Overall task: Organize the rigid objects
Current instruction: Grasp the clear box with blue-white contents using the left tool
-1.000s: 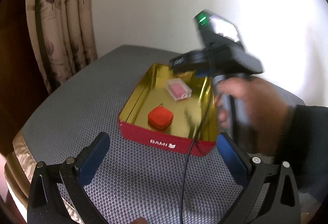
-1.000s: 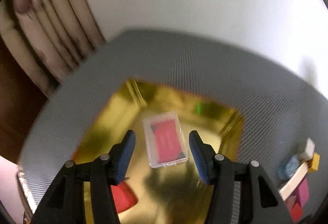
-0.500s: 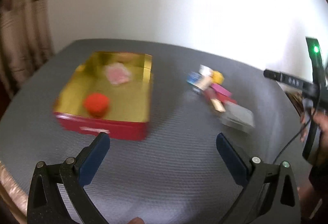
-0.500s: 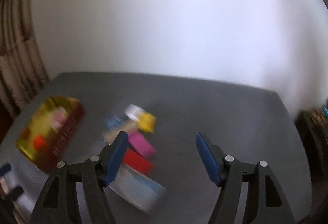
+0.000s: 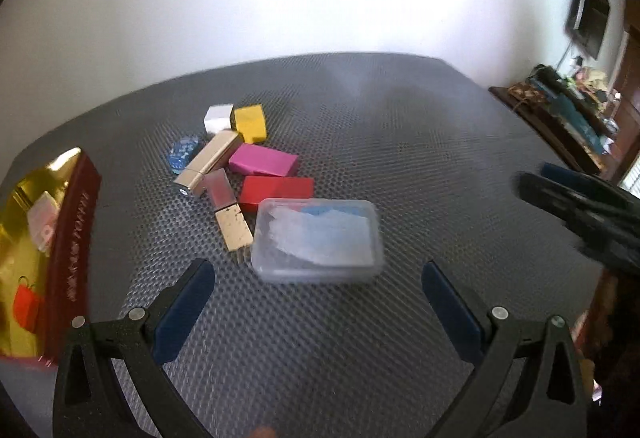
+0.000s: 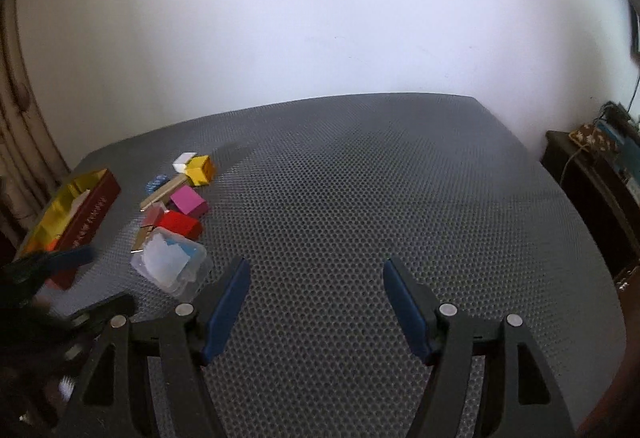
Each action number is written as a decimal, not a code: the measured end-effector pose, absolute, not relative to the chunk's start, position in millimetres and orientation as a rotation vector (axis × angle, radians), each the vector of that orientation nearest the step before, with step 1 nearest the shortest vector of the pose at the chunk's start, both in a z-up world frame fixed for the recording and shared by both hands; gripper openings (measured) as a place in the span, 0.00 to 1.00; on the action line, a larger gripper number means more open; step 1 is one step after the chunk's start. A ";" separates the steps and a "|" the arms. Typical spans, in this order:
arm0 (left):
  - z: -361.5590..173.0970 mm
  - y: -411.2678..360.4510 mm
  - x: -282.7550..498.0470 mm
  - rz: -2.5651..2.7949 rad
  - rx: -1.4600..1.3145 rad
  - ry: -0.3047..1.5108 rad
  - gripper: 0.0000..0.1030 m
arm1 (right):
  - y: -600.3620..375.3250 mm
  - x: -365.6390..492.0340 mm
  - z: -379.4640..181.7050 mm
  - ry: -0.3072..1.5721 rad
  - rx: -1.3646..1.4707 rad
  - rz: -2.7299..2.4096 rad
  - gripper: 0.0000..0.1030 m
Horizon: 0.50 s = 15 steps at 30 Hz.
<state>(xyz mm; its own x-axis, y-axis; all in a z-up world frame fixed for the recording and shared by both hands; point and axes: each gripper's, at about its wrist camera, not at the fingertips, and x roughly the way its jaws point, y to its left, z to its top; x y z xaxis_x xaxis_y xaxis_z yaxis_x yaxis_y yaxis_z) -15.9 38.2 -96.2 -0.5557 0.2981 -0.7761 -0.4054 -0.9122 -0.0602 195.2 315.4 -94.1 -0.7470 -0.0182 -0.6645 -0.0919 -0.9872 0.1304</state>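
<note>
A cluster of small rigid objects lies on the grey mesh table: a clear plastic case (image 5: 318,240) with blue and white contents, a red box (image 5: 278,191), a magenta box (image 5: 264,161), a yellow block (image 5: 250,122), a white block (image 5: 218,117), a gold tube (image 5: 210,161) and a blue piece (image 5: 183,153). The red tin with gold inside (image 5: 76,234) holds a small clear case (image 5: 42,220) and a red item (image 5: 26,306). My left gripper (image 5: 316,302) is open and empty, just in front of the clear case. My right gripper (image 6: 316,298) is open and empty, to the right of the cluster (image 6: 172,266).
The grey mesh table (image 6: 380,197) stretches to the right of the cluster. A white wall stands behind it. Dark furniture with clutter (image 5: 560,105) stands at the far right. A curtain (image 6: 16,141) hangs at the left.
Both grippers swung right, away from the tin. The left one now faces the clear case; the right one has drawn back and faces bare table.
</note>
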 end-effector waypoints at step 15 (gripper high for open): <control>-127.8 74.1 -50.6 2.460 -1.273 0.406 0.95 | 318.8 199.6 -74.6 0.417 -1.059 2.964 0.70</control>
